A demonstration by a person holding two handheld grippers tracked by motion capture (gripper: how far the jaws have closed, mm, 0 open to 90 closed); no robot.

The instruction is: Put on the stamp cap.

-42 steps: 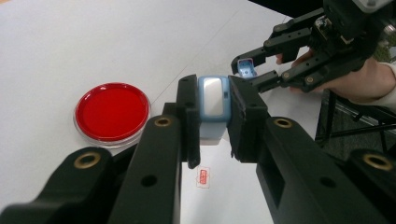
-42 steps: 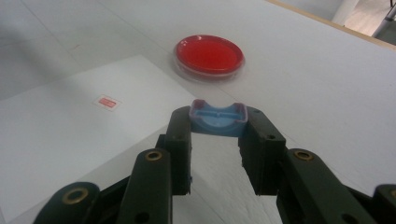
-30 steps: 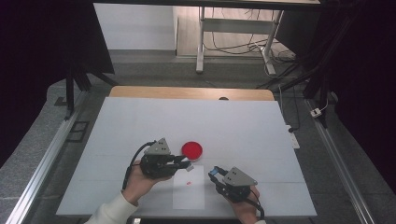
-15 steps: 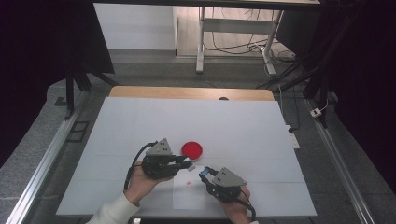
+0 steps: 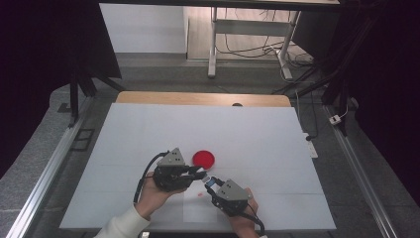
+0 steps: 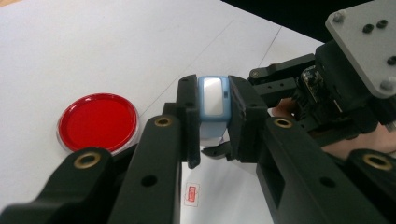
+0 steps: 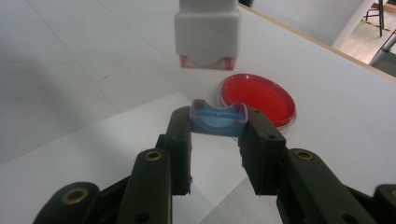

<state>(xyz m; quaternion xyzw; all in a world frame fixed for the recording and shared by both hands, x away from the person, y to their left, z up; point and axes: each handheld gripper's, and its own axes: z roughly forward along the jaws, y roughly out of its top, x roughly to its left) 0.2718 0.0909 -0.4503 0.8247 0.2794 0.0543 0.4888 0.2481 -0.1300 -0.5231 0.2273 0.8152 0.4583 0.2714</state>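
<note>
High view: left gripper point(image 5: 197, 173) and right gripper point(image 5: 212, 182) meet near the counter's point(image 5: 257, 134) near edge, beside red dish point(image 5: 204, 158).
Left gripper view: jaws clamped on case point(image 6: 213, 108); light, stiff, slick plastic; grip flat sides.
Right gripper view: jaws clamped on blue cap point(image 7: 218, 118); small, light, likely to slip.

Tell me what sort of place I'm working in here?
Likely a lab recording bench: a bare white table inside a metal rail frame, dark screens around it, loose cables on the floor behind.
</note>
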